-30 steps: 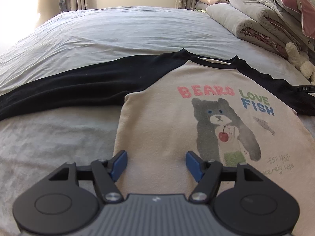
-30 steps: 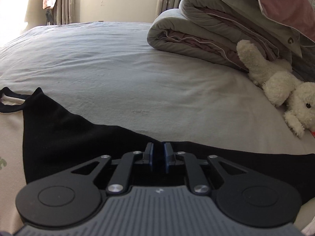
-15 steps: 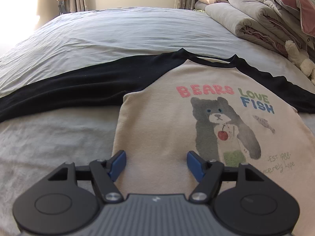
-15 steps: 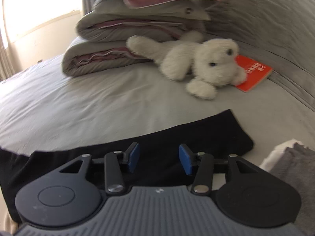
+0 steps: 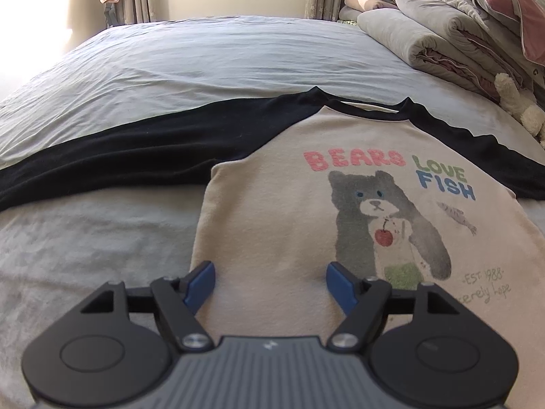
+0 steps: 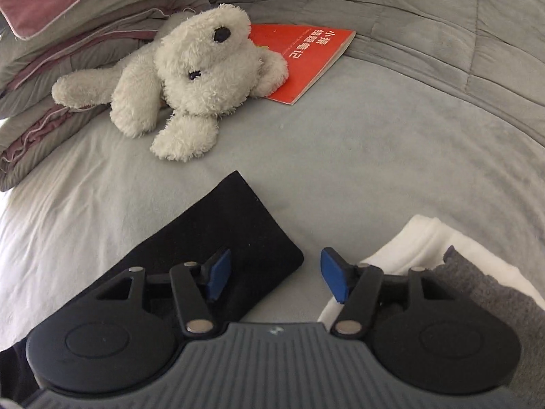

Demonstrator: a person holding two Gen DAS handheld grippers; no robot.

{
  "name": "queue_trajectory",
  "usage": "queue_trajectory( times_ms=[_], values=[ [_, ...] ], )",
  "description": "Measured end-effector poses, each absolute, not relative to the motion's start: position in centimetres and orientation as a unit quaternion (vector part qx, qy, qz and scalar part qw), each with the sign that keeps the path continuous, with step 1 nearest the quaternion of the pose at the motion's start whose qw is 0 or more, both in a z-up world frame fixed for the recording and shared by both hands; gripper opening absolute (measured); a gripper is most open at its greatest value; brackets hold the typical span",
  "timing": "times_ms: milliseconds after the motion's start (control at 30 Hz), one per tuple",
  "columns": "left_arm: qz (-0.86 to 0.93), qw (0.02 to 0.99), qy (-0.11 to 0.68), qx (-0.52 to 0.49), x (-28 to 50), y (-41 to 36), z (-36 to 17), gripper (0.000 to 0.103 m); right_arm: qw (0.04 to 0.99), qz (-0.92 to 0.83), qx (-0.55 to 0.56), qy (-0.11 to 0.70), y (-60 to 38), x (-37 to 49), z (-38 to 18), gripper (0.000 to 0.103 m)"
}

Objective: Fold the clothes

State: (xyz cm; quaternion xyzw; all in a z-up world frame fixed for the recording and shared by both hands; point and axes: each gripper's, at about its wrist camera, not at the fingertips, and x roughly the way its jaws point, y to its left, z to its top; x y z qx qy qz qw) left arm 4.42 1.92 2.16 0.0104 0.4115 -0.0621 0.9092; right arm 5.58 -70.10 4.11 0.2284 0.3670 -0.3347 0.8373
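Observation:
A cream raglan shirt [image 5: 282, 211] with a bear print and black sleeves lies flat, front up, on the bed. Its left black sleeve [image 5: 129, 156] stretches out to the left. My left gripper [image 5: 269, 281] hovers open over the shirt's lower left part, with nothing between its fingers. In the right wrist view the cuff end of the other black sleeve [image 6: 235, 235] lies flat on the sheet. My right gripper [image 6: 276, 274] is open just above that cuff, its left fingertip [image 6: 218, 269] over the black cloth and its right one over bare sheet.
A white plush dog [image 6: 190, 78] and a red booklet [image 6: 306, 54] lie beyond the cuff. Folded quilts [image 5: 442, 37] are stacked at the right of the bed. A white and grey pile of clothes [image 6: 477, 272] sits right of my right gripper. The grey sheet [image 5: 170, 75] spreads beyond the shirt.
My right gripper has opened, letting go of the black sleeve, and swung right toward the cuff, plush dog and booklet. The left gripper stays almost still.

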Motion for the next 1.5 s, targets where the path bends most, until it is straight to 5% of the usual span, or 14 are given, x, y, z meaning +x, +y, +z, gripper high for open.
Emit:
queue_trajectory(
  times_ms=[33,100,633,1067,1200,1500],
  values=[
    [-0.062,0.909,0.411,0.011,4.4,1.9,2.2,0.074,0.839,-0.336,0.217,0.37,-69.8,5.9,3.9,0.06],
    [-0.063,0.91,0.41,0.013,4.4,1.9,2.1,0.074,0.843,-0.333,0.211,0.366,-69.5,6.0,3.9,0.014],
    [-0.062,0.909,0.412,0.006,4.5,2.0,2.2,0.075,0.902,-0.309,0.158,0.255,-67.3,3.8,10.8,0.011],
    [-0.058,0.902,0.411,-0.122,5.6,6.4,4.1,0.075,0.991,0.044,0.121,0.023,-44.3,-3.2,24.2,0.012],
    [-0.039,0.896,0.405,-0.177,6.0,9.4,4.8,0.075,0.978,0.177,0.098,0.044,-35.1,-5.9,23.8,0.012],
    [-0.014,0.872,0.408,-0.271,6.6,13.9,5.2,0.075,0.888,0.357,-0.047,0.286,-19.7,-8.5,9.5,0.012]
  ],
)
